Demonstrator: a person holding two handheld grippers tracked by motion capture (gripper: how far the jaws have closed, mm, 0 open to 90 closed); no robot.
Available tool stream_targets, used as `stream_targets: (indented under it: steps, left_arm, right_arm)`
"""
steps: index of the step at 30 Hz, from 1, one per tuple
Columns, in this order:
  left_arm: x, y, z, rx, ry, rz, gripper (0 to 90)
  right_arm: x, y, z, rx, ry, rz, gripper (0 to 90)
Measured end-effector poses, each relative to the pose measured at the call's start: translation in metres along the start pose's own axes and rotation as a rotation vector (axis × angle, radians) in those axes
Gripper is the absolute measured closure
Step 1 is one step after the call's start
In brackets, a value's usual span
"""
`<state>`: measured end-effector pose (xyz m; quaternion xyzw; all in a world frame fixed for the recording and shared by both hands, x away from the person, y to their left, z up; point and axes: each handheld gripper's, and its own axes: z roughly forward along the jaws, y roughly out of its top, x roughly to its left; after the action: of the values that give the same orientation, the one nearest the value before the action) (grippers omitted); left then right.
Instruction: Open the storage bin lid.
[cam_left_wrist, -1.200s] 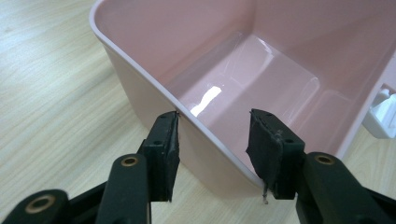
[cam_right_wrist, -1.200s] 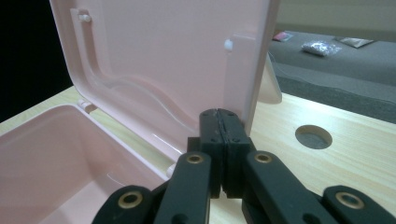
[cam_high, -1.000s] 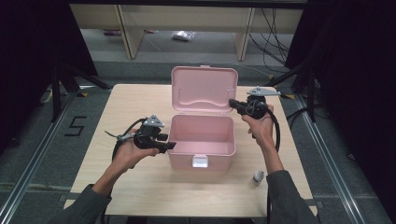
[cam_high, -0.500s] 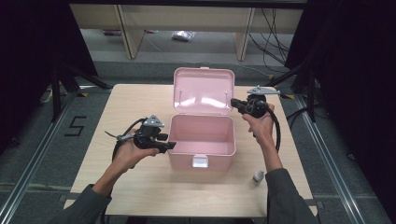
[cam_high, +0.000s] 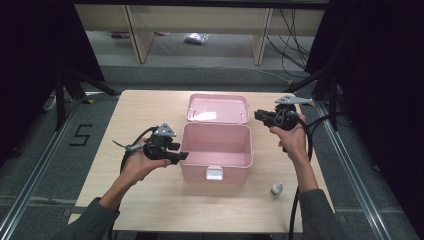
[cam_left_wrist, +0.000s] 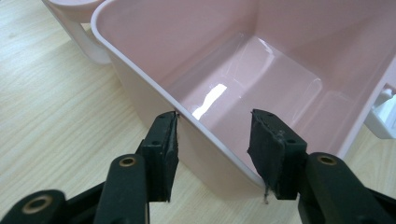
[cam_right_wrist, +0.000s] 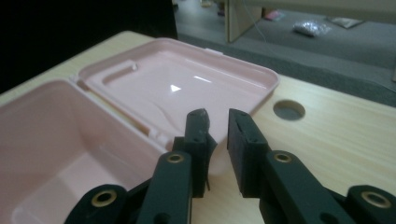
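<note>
A pink plastic box (cam_high: 215, 167) stands open at the table's middle, its lid (cam_high: 217, 108) lying back flat behind it. The inside of the box (cam_left_wrist: 261, 70) holds nothing. My left gripper (cam_high: 181, 152) is at the box's left front corner. In the left gripper view its jaws (cam_left_wrist: 215, 135) straddle the wall there, one pad outside and one inside, both touching the rim. My right gripper (cam_high: 257, 116) hovers just right of the lid (cam_right_wrist: 187, 88). Its jaws (cam_right_wrist: 218, 123) have just been opening and stand slightly apart with nothing between them.
A small white bottle (cam_high: 276, 189) stands on the wooden table (cam_high: 125, 115), right of the box's front. The box has a white latch (cam_high: 214, 173) on its front wall. A round hole (cam_right_wrist: 289, 109) is cut in the tabletop near the lid. Dark stands flank the table.
The lid stood upright with the right gripper shut on its top right edge; now it lies back flat. The right gripper has let go and drawn right. The left gripper stayed put.
</note>
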<state>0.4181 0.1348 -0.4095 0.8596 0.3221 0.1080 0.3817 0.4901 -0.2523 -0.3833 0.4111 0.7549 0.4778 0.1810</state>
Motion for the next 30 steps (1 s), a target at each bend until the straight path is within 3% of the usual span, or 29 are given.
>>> stream_targets:
  steps: [2,4,5,6,7,12,16,17,18,19,20,23,30]
  left_arm:
    - [0.0,0.0,0.0,0.002,-0.002,0.0,51.8]
    - [0.001,0.0,0.0,-0.002,-0.007,-0.002,51.7]
    - [0.001,0.0,0.0,0.0,-0.008,0.003,51.7]
    - [0.001,0.0,0.0,-0.002,-0.009,-0.007,51.7]
    - [0.001,0.0,0.0,-0.001,-0.01,-0.001,51.7]
    - [0.001,0.0,0.0,0.0,-0.009,0.003,51.7]
    - [0.001,0.0,0.0,0.0,-0.011,0.001,51.6]
    - [0.001,0.0,0.0,0.0,-0.011,0.003,51.6]
    - [0.001,0.0,0.0,0.0,-0.011,0.0,51.6]
    - [0.001,0.0,0.0,0.0,-0.011,0.0,51.6]
    - [0.001,0.0,0.0,-0.001,-0.011,-0.006,51.6]
    - [0.001,0.0,0.001,0.002,-0.011,-0.005,51.3]
    - [0.001,0.0,0.0,0.003,-0.01,-0.003,51.3]
  right_arm:
    - [0.002,-0.003,-0.006,0.038,-0.029,-0.026,73.5]
    - [0.005,-0.008,-0.016,0.109,-0.019,-0.041,66.5]
    - [0.005,-0.008,-0.016,0.109,-0.019,-0.041,66.5]
    - [0.005,-0.01,-0.022,0.13,-0.048,-0.109,64.8]
    - [0.008,-0.011,-0.026,0.144,-0.047,-0.081,64.1]
    - [0.012,-0.018,-0.041,0.152,-0.042,-0.109,59.8]
    - [0.018,-0.025,-0.053,0.177,-0.053,-0.104,55.3]
    - [0.017,-0.027,-0.055,0.174,-0.059,-0.139,54.0]
    - [0.021,-0.029,-0.058,0.189,-0.061,-0.109,52.7]
    - [0.021,-0.029,-0.058,0.189,-0.061,-0.109,52.7]
    - [0.021,-0.031,-0.06,0.191,-0.063,-0.133,50.6]
    - [0.033,-0.041,-0.07,0.221,-0.049,-0.118,45.0]
    - [0.05,-0.05,-0.078,0.308,-0.035,-0.145,40.8]
